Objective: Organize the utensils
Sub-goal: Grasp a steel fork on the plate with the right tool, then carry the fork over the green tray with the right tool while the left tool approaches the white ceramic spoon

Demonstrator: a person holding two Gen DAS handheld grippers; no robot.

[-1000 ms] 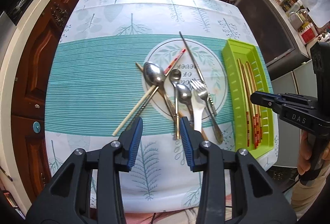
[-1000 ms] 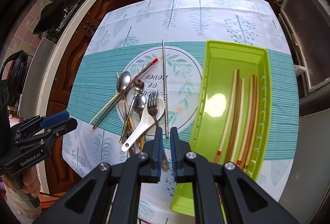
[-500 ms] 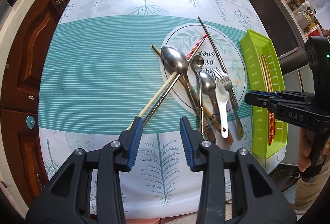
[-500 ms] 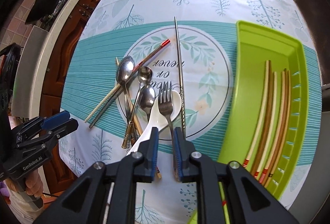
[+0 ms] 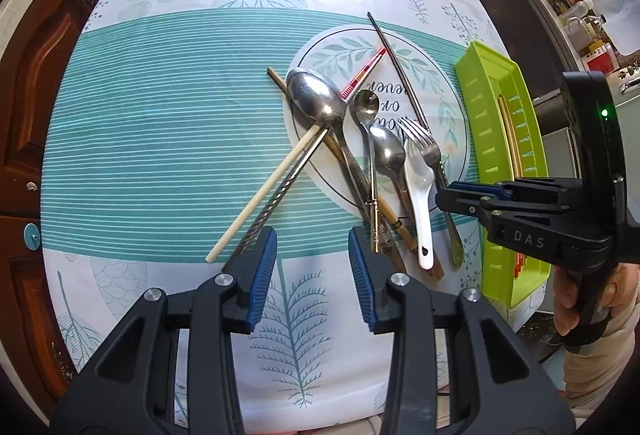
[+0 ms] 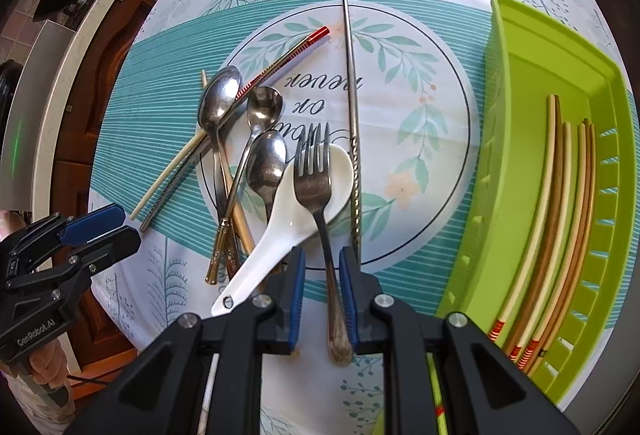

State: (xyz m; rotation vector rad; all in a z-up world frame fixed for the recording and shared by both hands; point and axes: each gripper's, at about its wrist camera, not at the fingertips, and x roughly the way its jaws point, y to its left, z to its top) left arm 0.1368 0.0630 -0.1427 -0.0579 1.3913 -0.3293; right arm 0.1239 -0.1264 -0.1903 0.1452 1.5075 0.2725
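A pile of utensils lies on the round print of the tablecloth: a fork (image 6: 314, 171) across a white ceramic spoon (image 6: 296, 211), three steel spoons (image 6: 264, 163) and a long metal chopstick (image 6: 352, 115). My right gripper (image 6: 322, 259) is open and straddles the fork's handle, with a gap at the left pad. My left gripper (image 5: 311, 239) is open and empty above the cloth. Its left finger is at the ends of a cream chopstick (image 5: 260, 203) and a twisted metal chopstick (image 5: 280, 195). A green tray (image 6: 520, 115) holds several chopsticks (image 6: 560, 215).
The table carries a white and teal tablecloth (image 5: 160, 135), with dark wooden cabinets (image 5: 36, 75) around it. Jars and bottles (image 5: 576, 11) stand on a counter at the back right. A person's hand (image 5: 576, 295) holds the right gripper by the tray.
Both grippers have come down closer to the table. The right jaws have widened and now stand either side of the fork's handle. The left gripper has shifted left toward the chopstick ends.
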